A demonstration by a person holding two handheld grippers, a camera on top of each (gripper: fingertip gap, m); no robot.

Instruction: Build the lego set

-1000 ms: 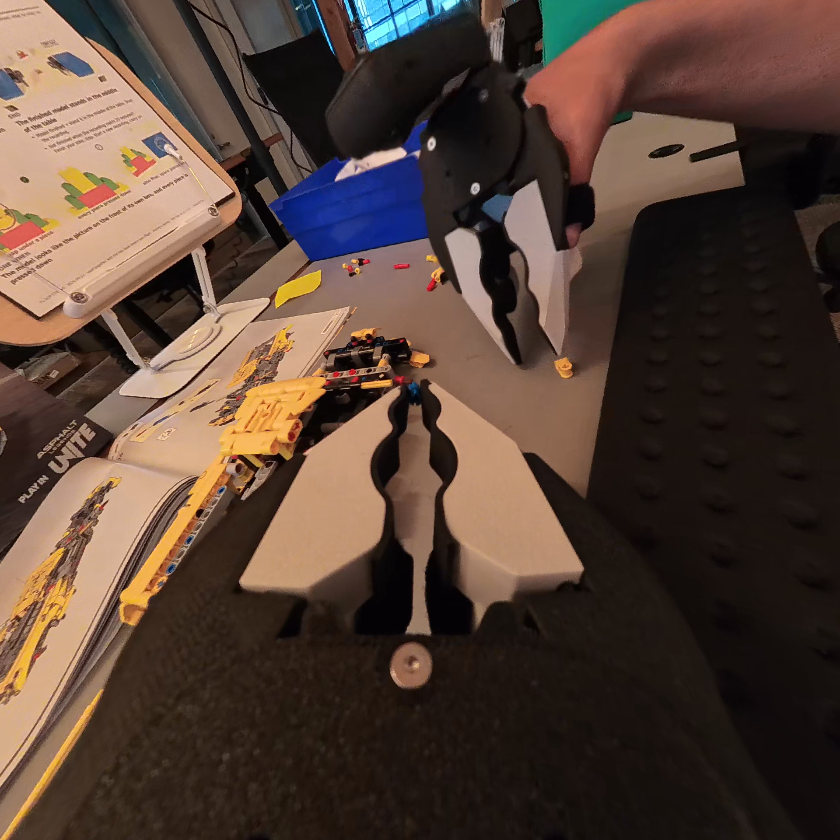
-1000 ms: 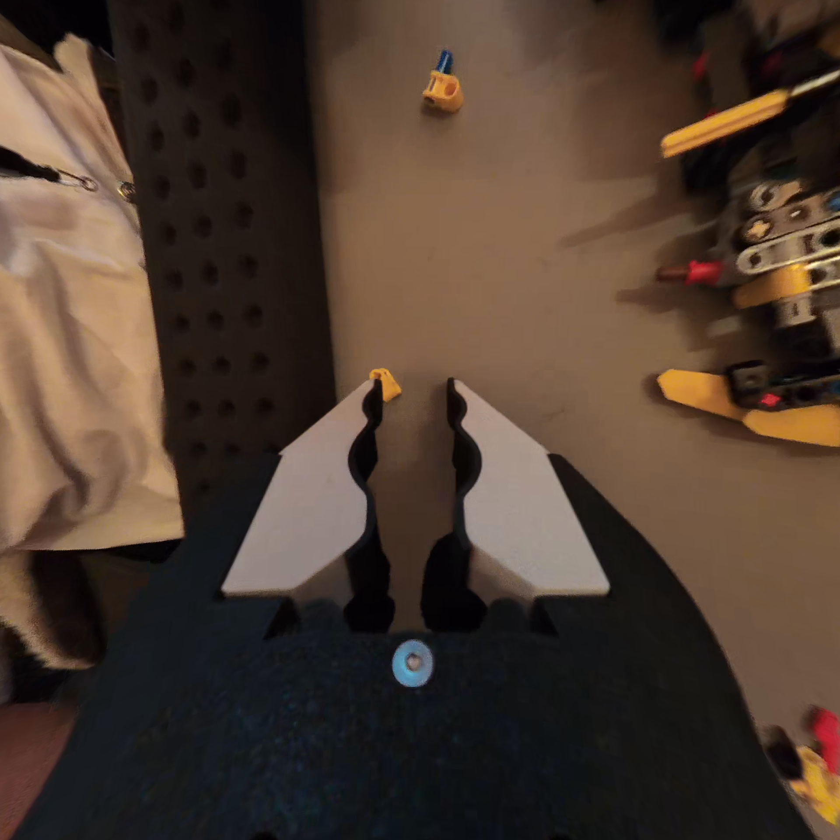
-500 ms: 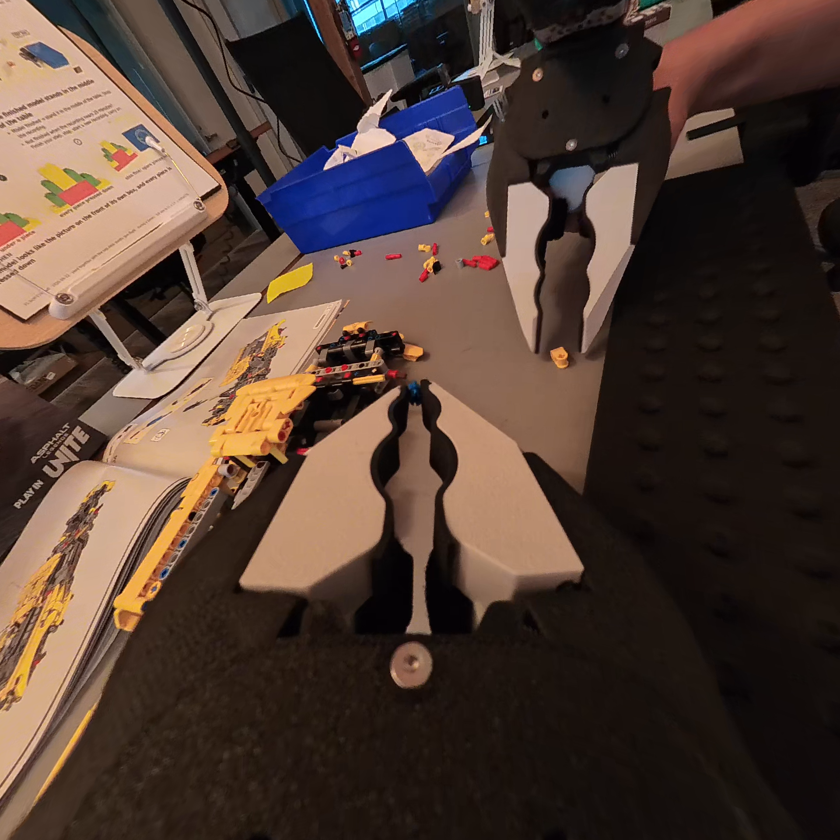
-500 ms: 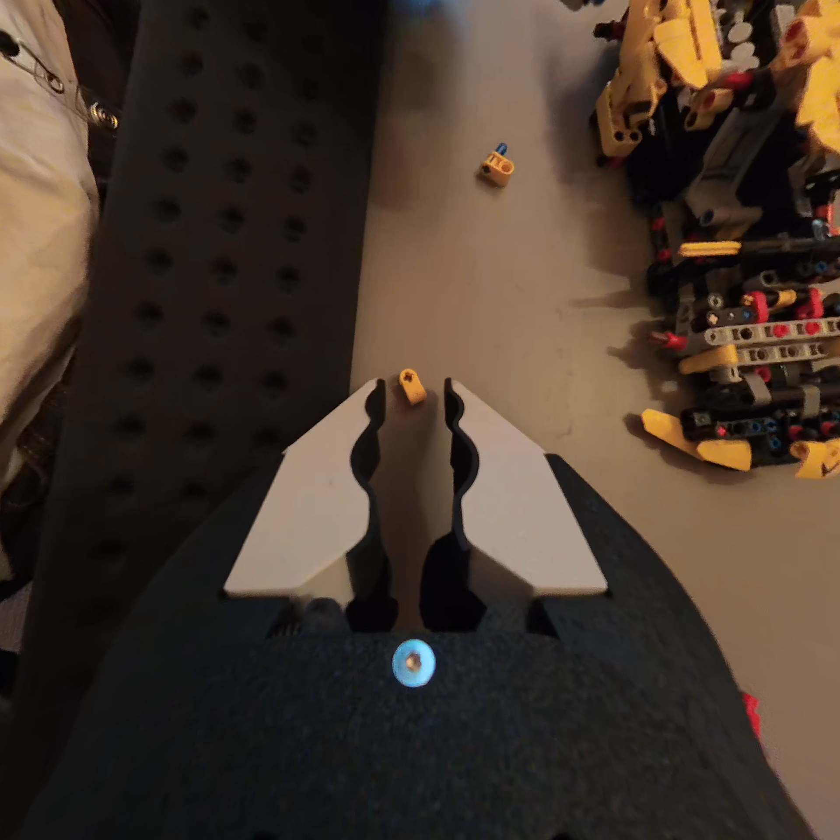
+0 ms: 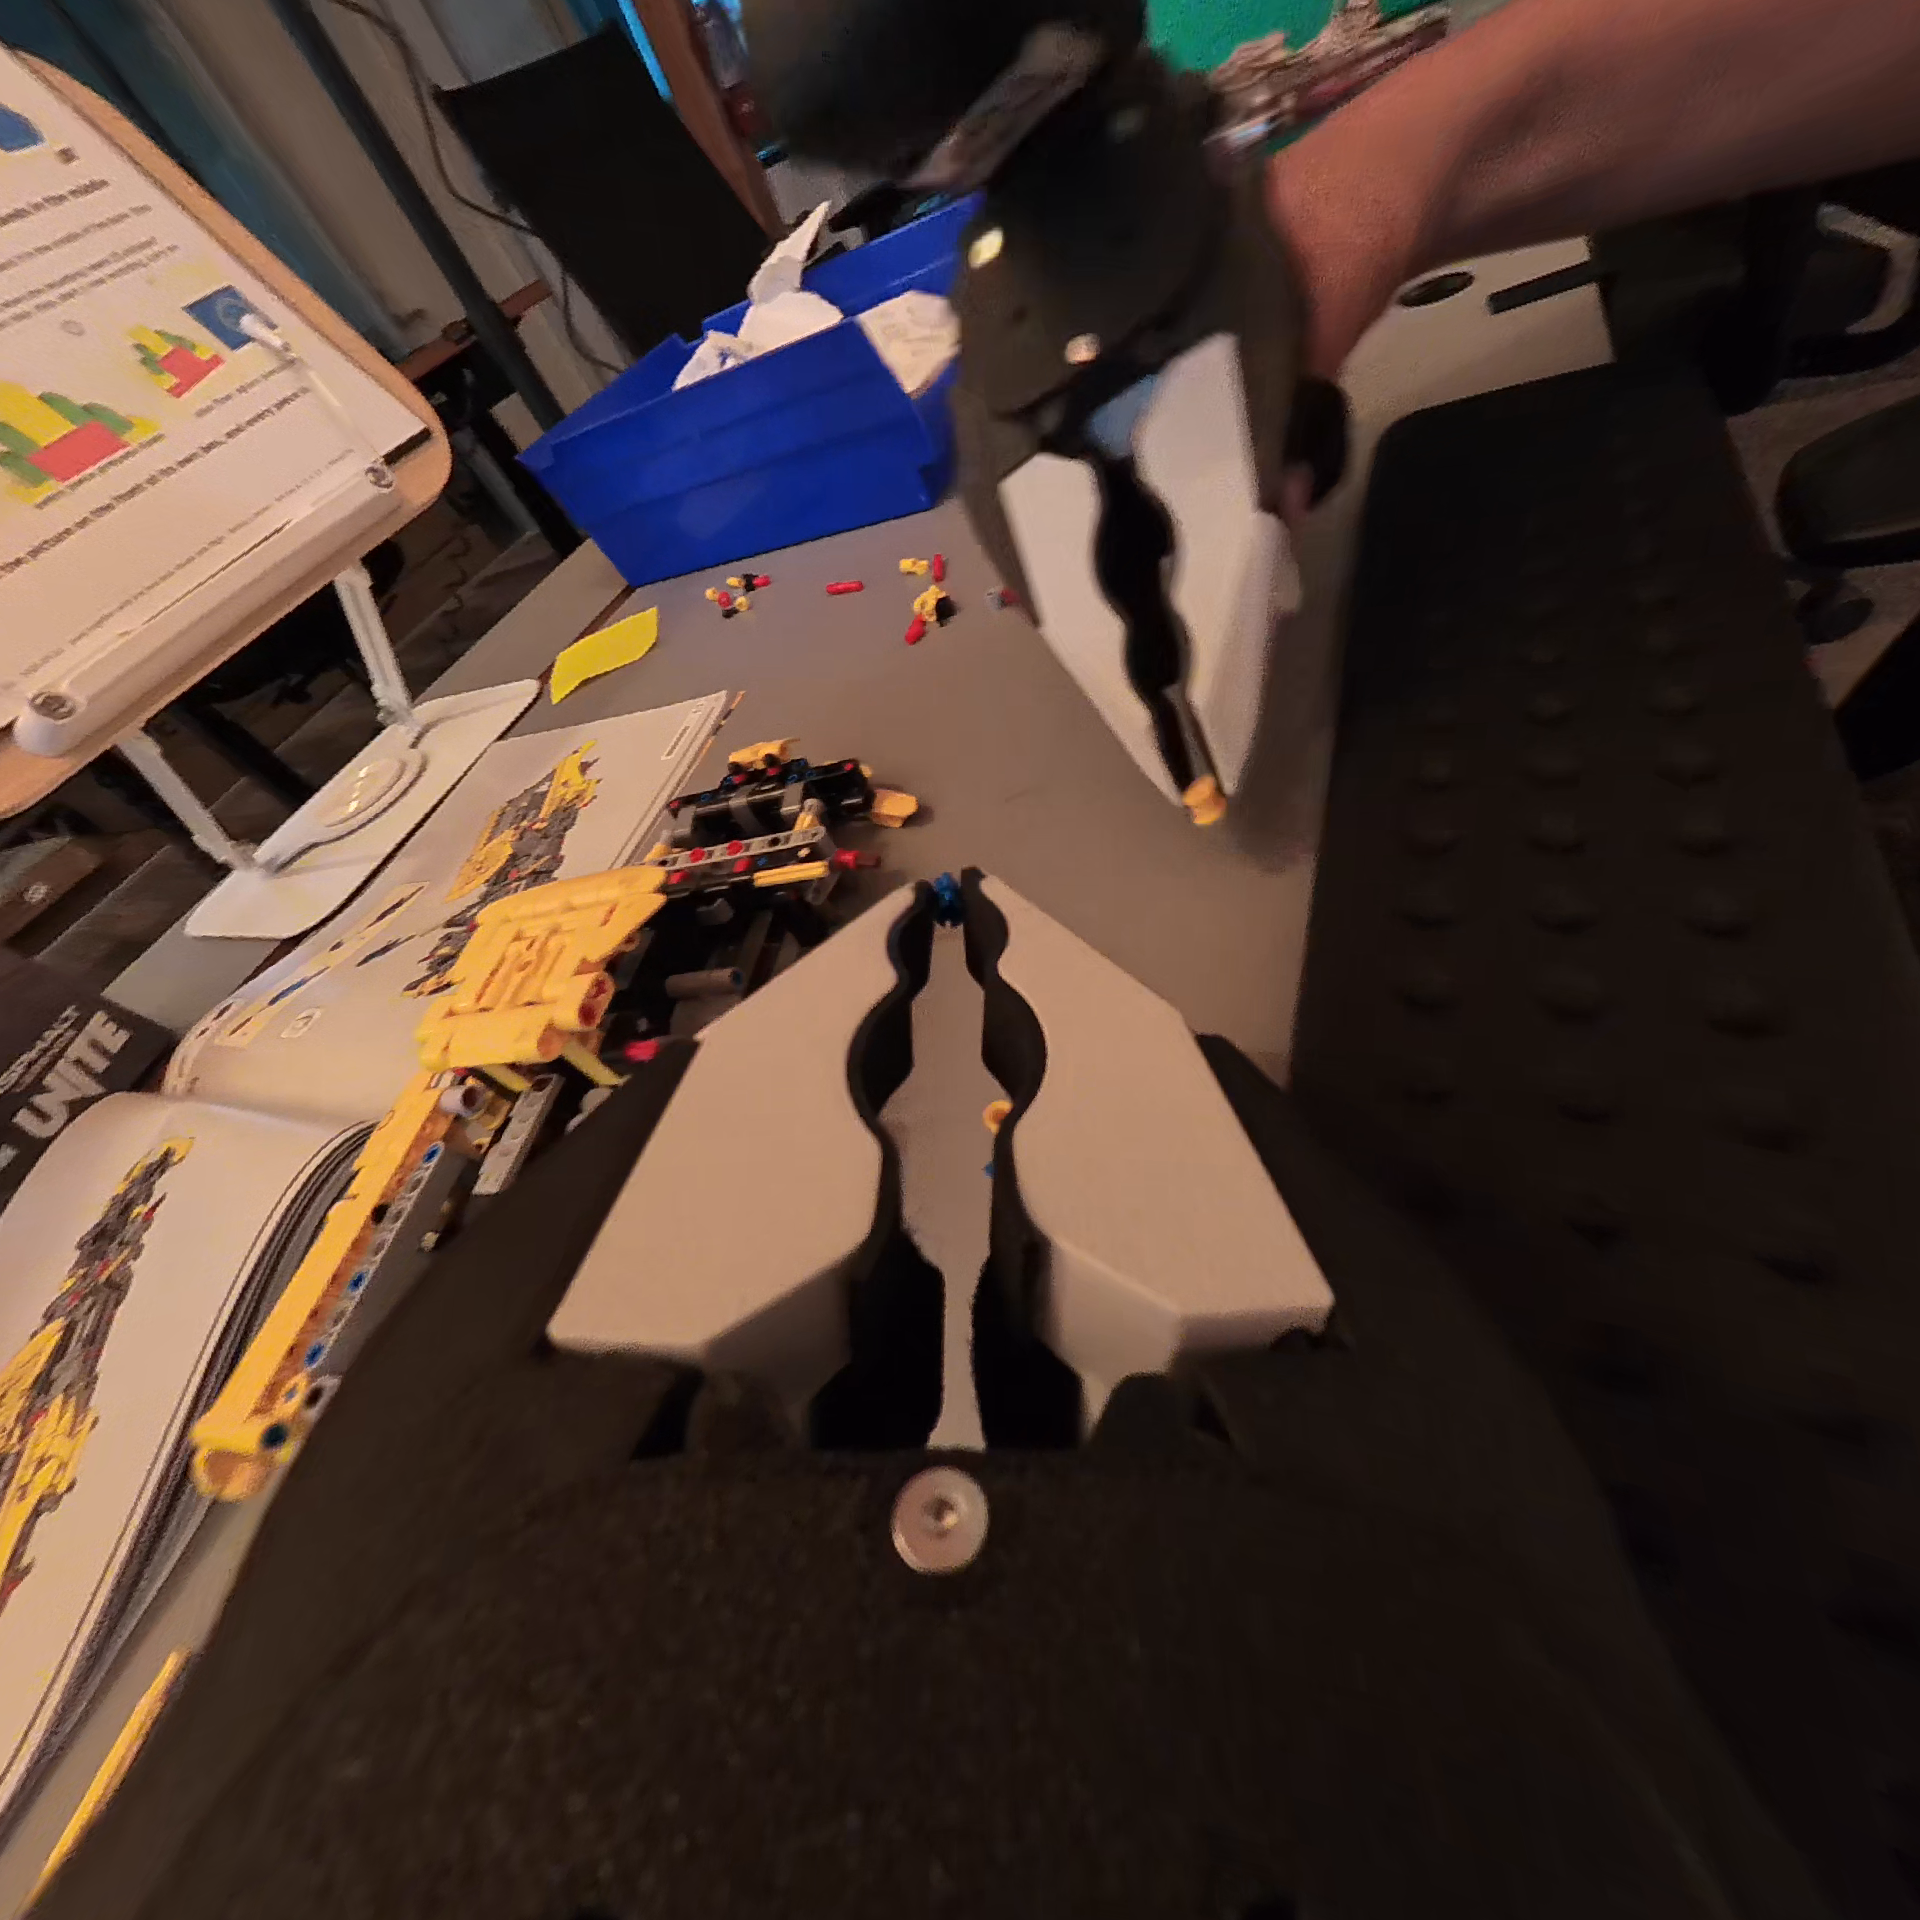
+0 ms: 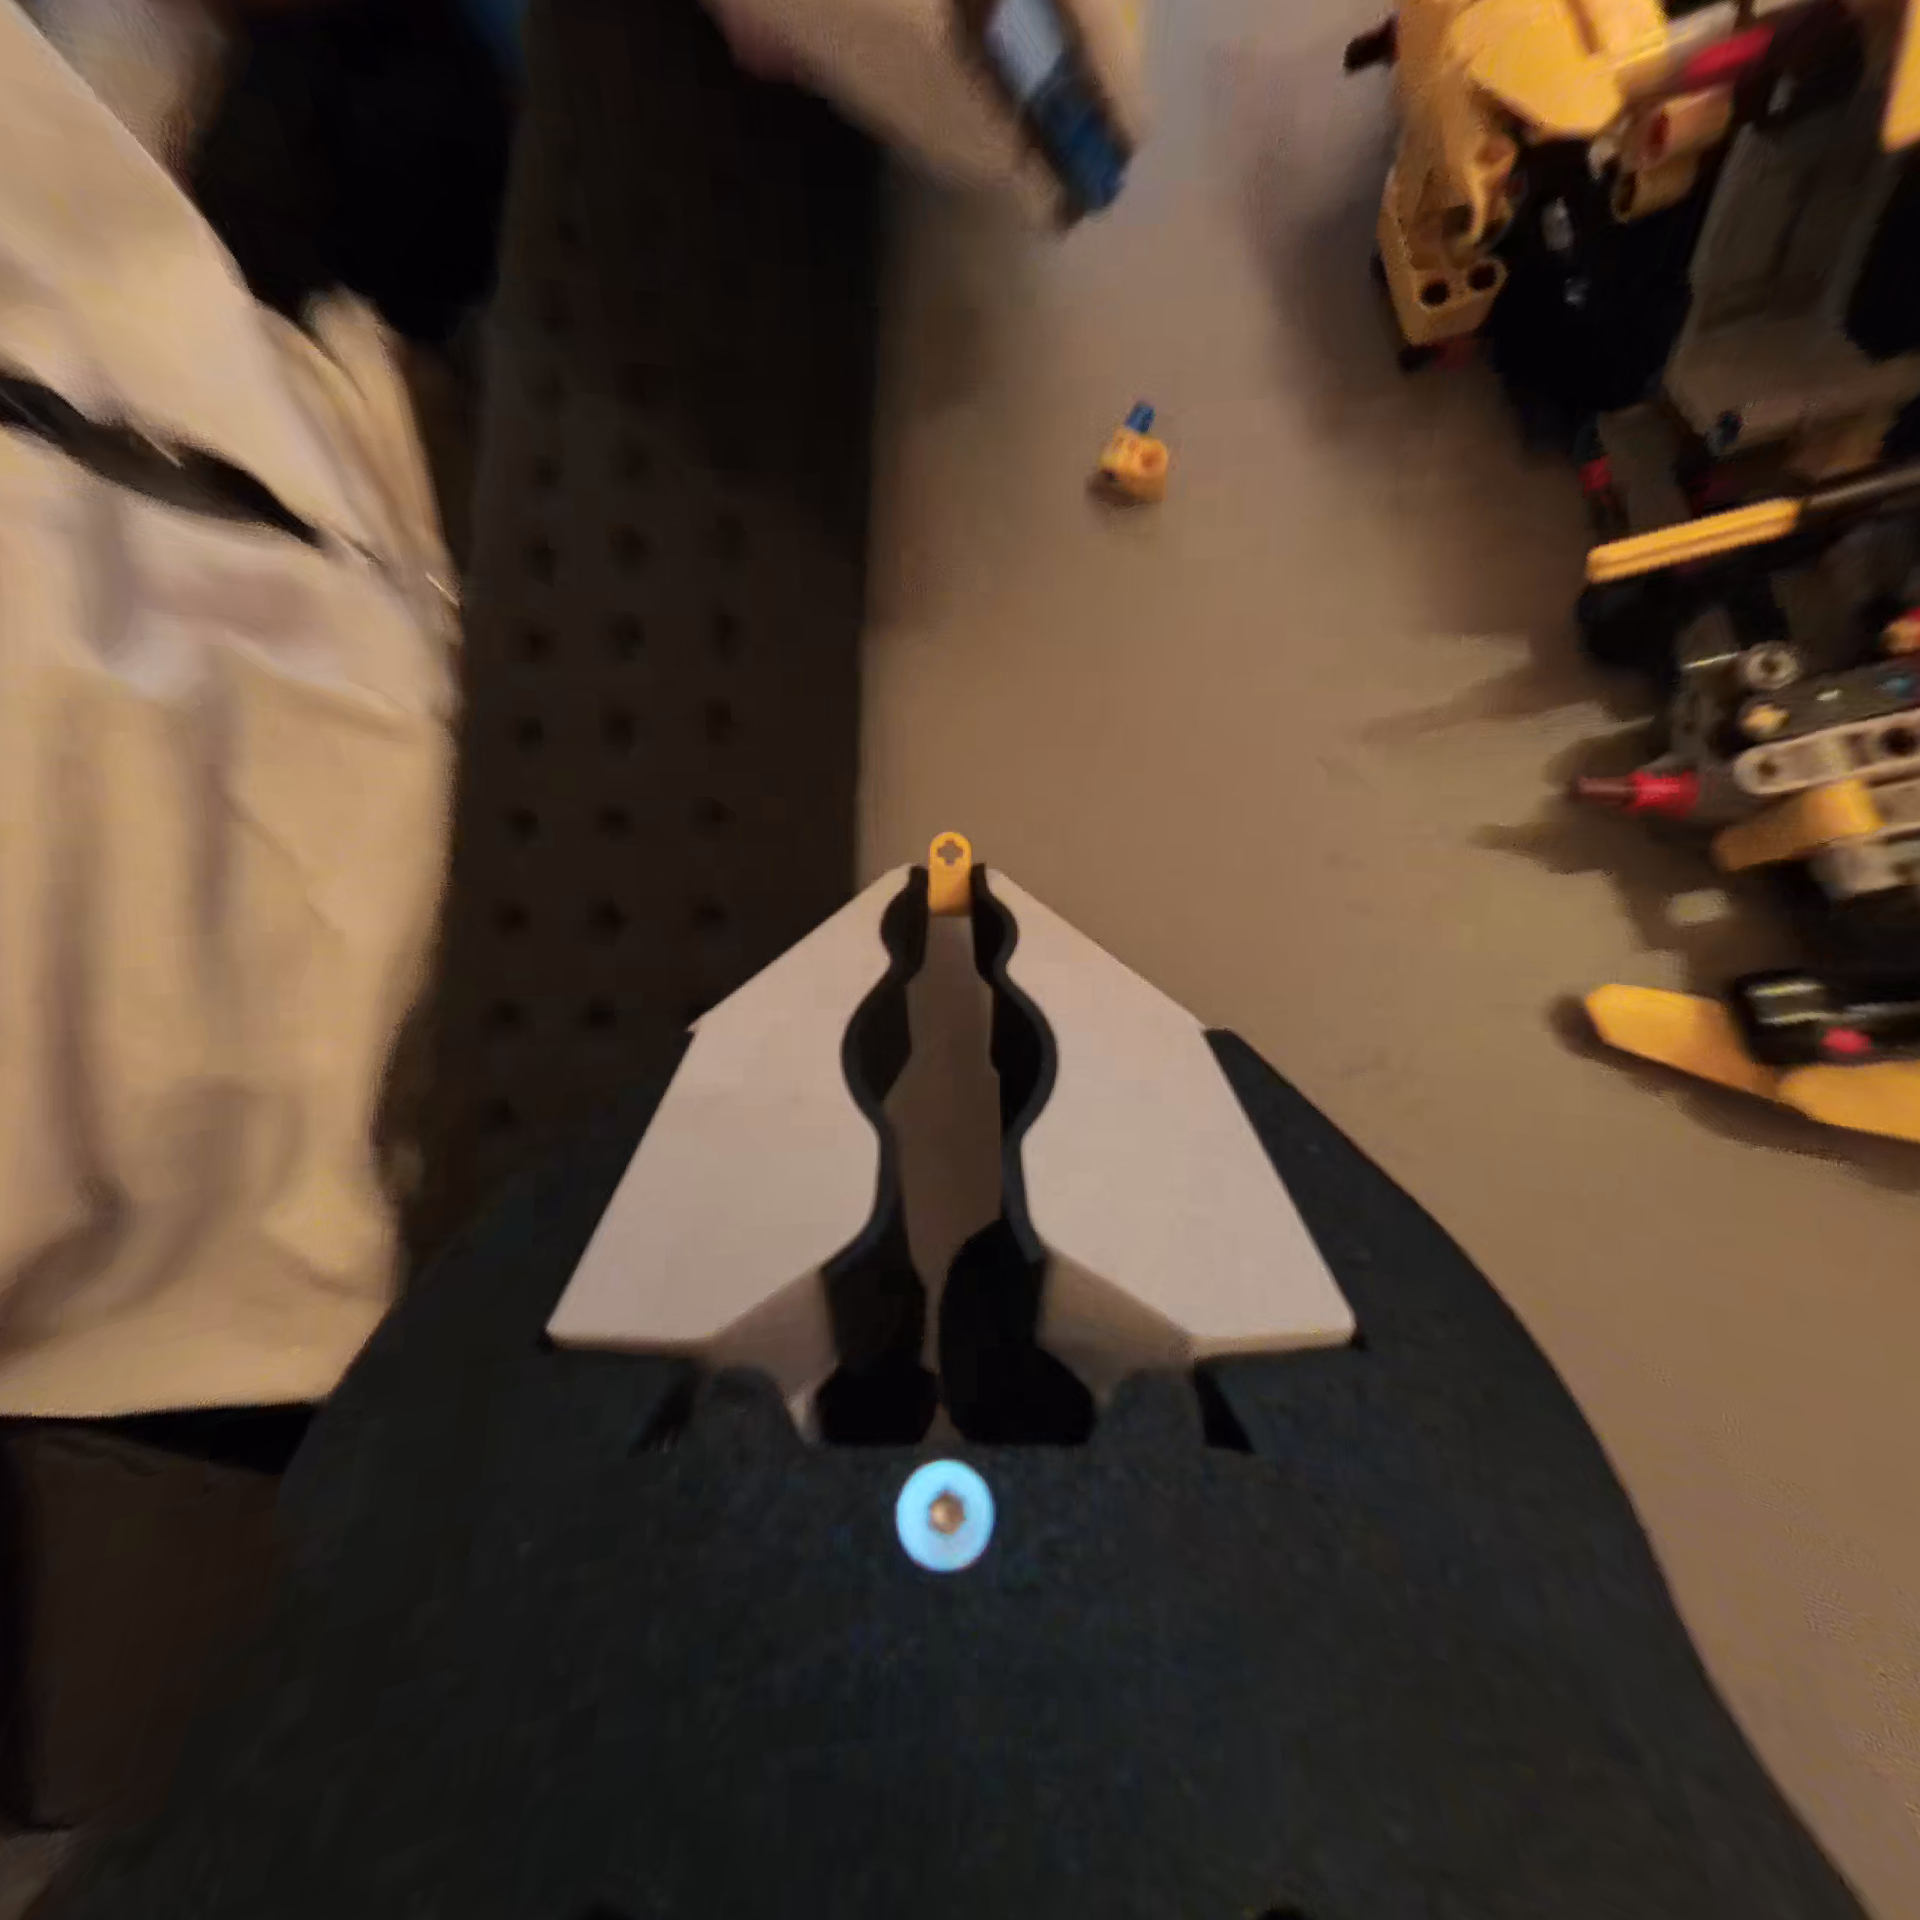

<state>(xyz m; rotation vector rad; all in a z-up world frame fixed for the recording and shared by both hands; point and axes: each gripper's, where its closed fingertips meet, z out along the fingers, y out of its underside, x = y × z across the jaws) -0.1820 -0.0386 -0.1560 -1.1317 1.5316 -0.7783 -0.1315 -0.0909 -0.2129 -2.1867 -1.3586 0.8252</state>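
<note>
Right tongs (image 6: 949,883) have now clamped the yellow connector (image 6: 949,871).

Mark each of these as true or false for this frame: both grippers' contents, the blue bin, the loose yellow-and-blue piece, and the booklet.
1. The right gripper pinches a small yellow connector. True.
2. The left gripper is open and holds nothing. False: it is shut on a small blue pin.
3. The blue bin holds crumpled paper. True.
4. The yellow-and-blue piece sits on the black mat. False: it lies on the grey table.
5. The instruction booklet lies open. True.
</note>
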